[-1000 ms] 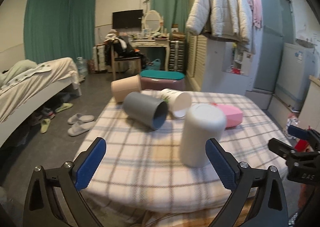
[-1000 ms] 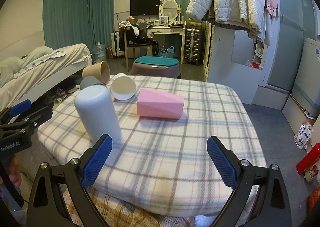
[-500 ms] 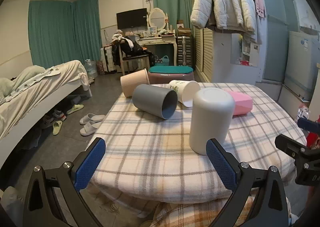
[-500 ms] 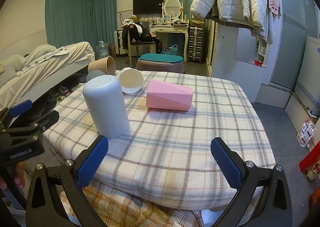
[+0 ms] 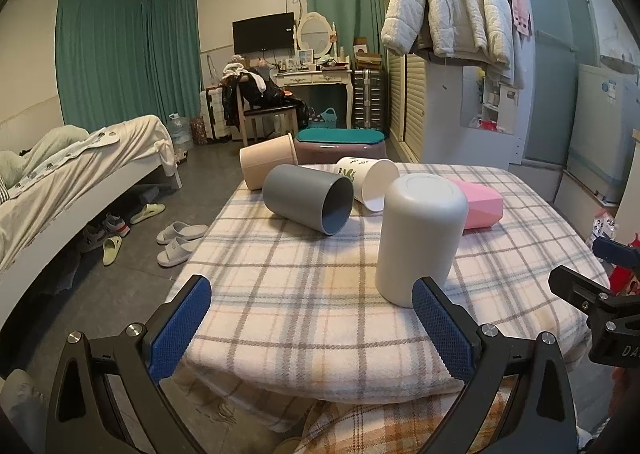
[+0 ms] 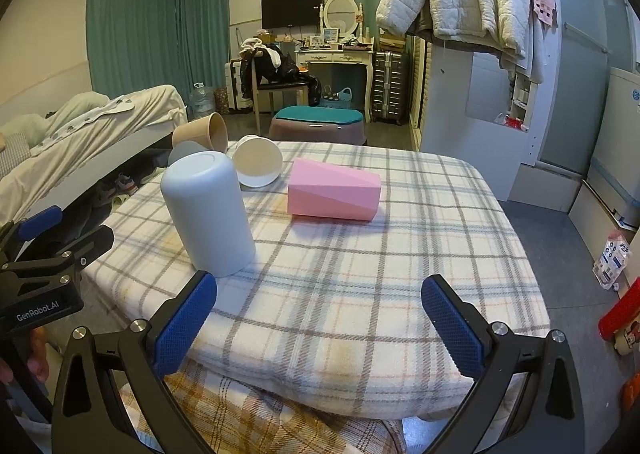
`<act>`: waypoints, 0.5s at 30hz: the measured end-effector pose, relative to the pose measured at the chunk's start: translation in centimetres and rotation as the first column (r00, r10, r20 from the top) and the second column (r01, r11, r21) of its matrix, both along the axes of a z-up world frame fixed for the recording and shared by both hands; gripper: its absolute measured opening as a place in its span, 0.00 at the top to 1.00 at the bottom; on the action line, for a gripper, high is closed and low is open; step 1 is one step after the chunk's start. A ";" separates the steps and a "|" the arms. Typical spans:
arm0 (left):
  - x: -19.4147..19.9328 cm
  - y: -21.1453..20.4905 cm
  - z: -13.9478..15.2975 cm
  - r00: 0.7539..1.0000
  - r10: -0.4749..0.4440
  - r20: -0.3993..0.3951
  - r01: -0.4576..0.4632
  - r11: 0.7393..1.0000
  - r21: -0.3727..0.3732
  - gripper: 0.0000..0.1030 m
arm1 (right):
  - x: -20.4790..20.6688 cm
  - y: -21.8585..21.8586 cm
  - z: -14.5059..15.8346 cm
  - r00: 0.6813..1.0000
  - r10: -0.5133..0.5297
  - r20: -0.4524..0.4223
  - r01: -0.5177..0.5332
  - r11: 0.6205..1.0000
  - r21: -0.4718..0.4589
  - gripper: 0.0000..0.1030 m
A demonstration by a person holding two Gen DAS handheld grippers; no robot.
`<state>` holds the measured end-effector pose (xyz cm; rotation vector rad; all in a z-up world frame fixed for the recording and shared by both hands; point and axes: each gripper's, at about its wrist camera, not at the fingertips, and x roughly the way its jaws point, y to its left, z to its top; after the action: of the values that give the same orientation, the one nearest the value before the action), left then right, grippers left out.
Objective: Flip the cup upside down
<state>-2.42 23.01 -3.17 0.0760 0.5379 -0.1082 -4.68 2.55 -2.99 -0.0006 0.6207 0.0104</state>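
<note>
White cup (image 5: pixel 420 238) stands inverted just beyond the empty, wide-open left hand-held gripper (image 5: pixel 312 330).

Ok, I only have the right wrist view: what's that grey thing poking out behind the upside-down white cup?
Observer: A grey cup, lying on its side with its open mouth facing the left camera.
Operator: Is it touching the white cup?
Observer: No. The left wrist view shows plaid cloth between them.
Operator: And the left gripper, is it ready?
Observer: It is open wide, with nothing between its fingers.
</note>
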 end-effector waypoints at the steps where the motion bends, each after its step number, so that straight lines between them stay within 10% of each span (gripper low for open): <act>1: 0.0 0.0 0.0 1.000 -0.003 0.000 0.003 1.000 -0.004 0.00 | 0.0 0.0 0.0 1.000 0.000 0.000 0.000 1.000 -0.001 0.00; 15: 0.3 -0.1 0.0 1.000 -0.011 -0.008 0.011 1.000 -0.006 0.00 | 0.2 0.0 -0.4 1.000 -0.002 -0.010 0.002 1.000 -0.007 0.00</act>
<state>-2.16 22.89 -3.16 0.0724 0.5447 -0.1206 -4.47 2.51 -3.40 -0.0069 0.6303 0.0064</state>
